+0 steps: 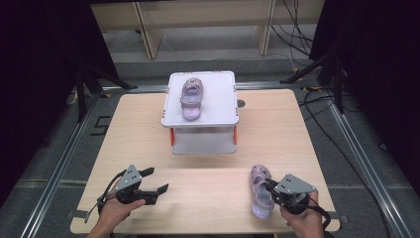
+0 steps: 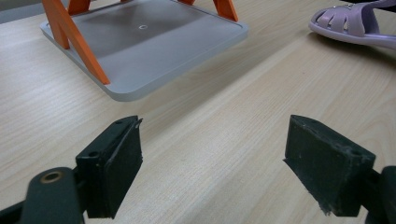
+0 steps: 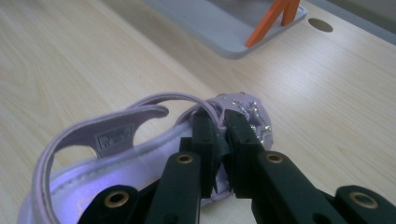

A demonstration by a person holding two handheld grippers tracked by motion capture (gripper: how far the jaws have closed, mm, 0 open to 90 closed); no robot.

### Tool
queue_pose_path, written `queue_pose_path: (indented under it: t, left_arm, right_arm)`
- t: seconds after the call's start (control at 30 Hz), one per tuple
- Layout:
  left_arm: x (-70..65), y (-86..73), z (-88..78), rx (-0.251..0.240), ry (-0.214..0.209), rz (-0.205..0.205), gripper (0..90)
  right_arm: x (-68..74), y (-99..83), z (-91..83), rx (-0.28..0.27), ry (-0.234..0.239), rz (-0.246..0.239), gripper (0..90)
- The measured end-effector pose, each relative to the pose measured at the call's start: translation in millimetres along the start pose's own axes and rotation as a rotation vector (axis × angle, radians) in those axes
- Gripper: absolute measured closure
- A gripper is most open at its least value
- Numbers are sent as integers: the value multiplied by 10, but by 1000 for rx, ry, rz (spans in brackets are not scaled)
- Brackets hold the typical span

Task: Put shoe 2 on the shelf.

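the wooden table (image 1: 148, 134) takes most of the high view, and a dark floor with metal rails lies around it. near the far middle of the table stands a white stand (image 1: 200, 116) with two flat shelves, joined by orange legs (image 2: 70, 39). on the top shelf lies one purple sandal (image 1: 191, 98), with its length running from the far side to the near side. the second purple sandal (image 1: 260, 191) lies on the table near the right front edge, well apart from the stand and in front of it, a little to the right. the right gripper (image 1: 272, 189) comes from the person's right hand (image 1: 307, 220) and reaches this sandal from its right side. in the right gripper view its two black jaws are pressed together on a thin strap (image 3: 215, 122) at the upper part of the sandal, so it is grasping the sandal by the strap. the left gripper (image 1: 156, 181) is held by the left hand (image 1: 116, 210) near the left front edge, over bare wood. its jaws stand wide apart and nothing is between them.
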State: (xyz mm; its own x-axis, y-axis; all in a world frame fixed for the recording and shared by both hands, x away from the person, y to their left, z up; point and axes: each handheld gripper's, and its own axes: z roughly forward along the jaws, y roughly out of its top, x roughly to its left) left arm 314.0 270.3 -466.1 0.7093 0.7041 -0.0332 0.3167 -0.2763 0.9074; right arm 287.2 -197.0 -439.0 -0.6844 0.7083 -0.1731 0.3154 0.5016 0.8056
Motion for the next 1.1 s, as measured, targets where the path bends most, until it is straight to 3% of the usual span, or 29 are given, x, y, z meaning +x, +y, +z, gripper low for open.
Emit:
queue_pose_path:
  t: [0.07, 0.1, 0.27, 0.3, 0.47, 0.53, 0.6, 0.63, 0.67, 0.7, 0.83, 1.0, 1.03, 1.07, 1.1]
  left_arm:
    - [22, 6, -19, 16, 11, 27, 181]
    - [5, 5, -14, -3, 4, 0, 181]
    - [8, 5, -23, -7, 2, -3, 181]
    - [15, 8, -34, 13, 12, 4, 181]
    - [19, 7, -6, 8, 5, 7, 181]
    - [38, 9, -13, 22, 11, 32, 181]
    - [16, -2, -12, 9, 6, -4, 181]
    - [18, -2, -21, 15, 12, -3, 181]
    - [46, 1, -30, 28, 16, 27, 181]
    - [26, -3, -25, 6, 10, -6, 181]
    - [40, 4, -38, 14, 19, 10, 181]
    - [28, -1, -25, 7, 8, -4, 181]
    - [27, -2, -23, 8, 7, -2, 181]
    - [50, 1, -31, 30, 13, 31, 181]
    - [44, 0, -29, 25, 16, 26, 181]
  right_arm:
    - [-2, 27, -11, -24, 19, 19, 839]
    - [7, 48, -13, -26, 33, 30, 840]
    - [-2, 174, -7, -59, 68, 37, 839]
    - [2, 197, -9, -63, 76, 54, 839]
    - [-46, 374, -36, -100, 88, 31, 838]
    - [-61, 434, -38, -111, 93, 19, 838]
    - [-72, 509, -40, -119, 101, 12, 838]
    - [-82, 552, -43, -125, 93, -1, 838]
    - [-87, 595, -43, -128, 94, -7, 838]
    - [-90, 638, -40, -131, 103, -4, 838]
    - [-121, 788, -30, -146, 116, -21, 837]
    - [-144, 943, -30, -185, 127, -35, 837]
    - [-149, 969, -38, -186, 133, -28, 837]
    - [-159, 996, -36, -198, 133, -34, 836]
    - [-164, 1030, -42, -197, 144, -29, 837]
